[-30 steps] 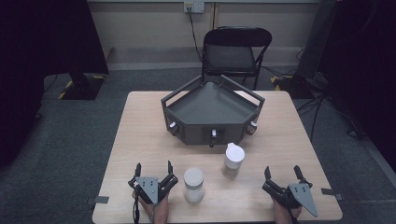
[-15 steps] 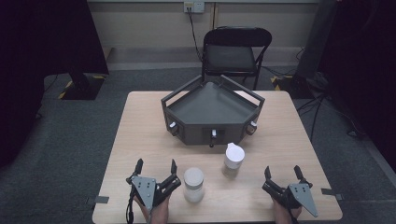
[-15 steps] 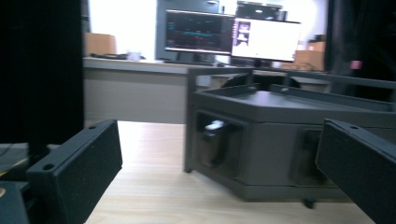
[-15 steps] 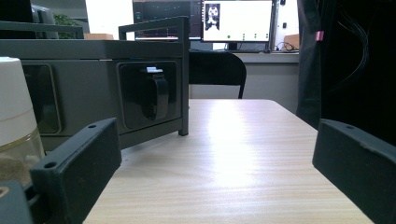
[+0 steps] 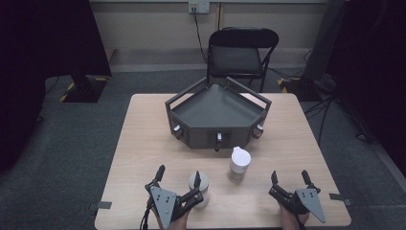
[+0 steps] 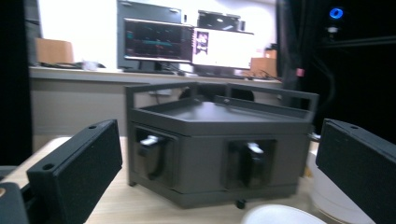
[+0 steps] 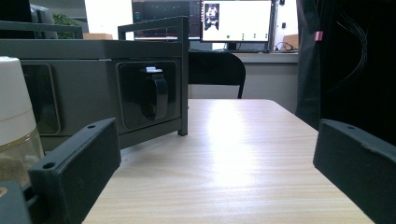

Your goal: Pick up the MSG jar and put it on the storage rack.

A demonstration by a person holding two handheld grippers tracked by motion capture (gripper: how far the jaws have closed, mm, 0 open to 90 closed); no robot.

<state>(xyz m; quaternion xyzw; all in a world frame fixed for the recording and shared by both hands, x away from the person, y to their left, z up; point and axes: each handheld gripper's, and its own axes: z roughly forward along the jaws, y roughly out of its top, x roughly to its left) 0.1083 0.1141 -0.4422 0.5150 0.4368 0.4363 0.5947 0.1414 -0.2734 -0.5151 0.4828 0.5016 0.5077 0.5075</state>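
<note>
Two white-lidded jars stand on the wooden table (image 5: 143, 143). The near jar (image 5: 203, 190) is at front centre and the taller jar (image 5: 238, 163) is behind it to the right. My left gripper (image 5: 178, 176) is open, and its right finger overlaps the near jar in the high view. In the left gripper view that jar's lid (image 6: 280, 215) sits low between the wide-apart jaws of the left gripper (image 6: 217, 140). My right gripper (image 5: 289, 177) is open at the front right with nothing in it. In the right gripper view, the taller jar (image 7: 14, 126) stands left of the right gripper (image 7: 215, 140).
A dark grey three-cornered tray stand (image 5: 218, 115) with railings and clips on its front faces fills the table's far middle. A black folding chair (image 5: 239, 57) stands behind the table. Bare wood lies to the left and right of the stand.
My left gripper has shifted right towards the near jar, so its right finger now overlaps it. The right gripper and both jars have stayed put.
</note>
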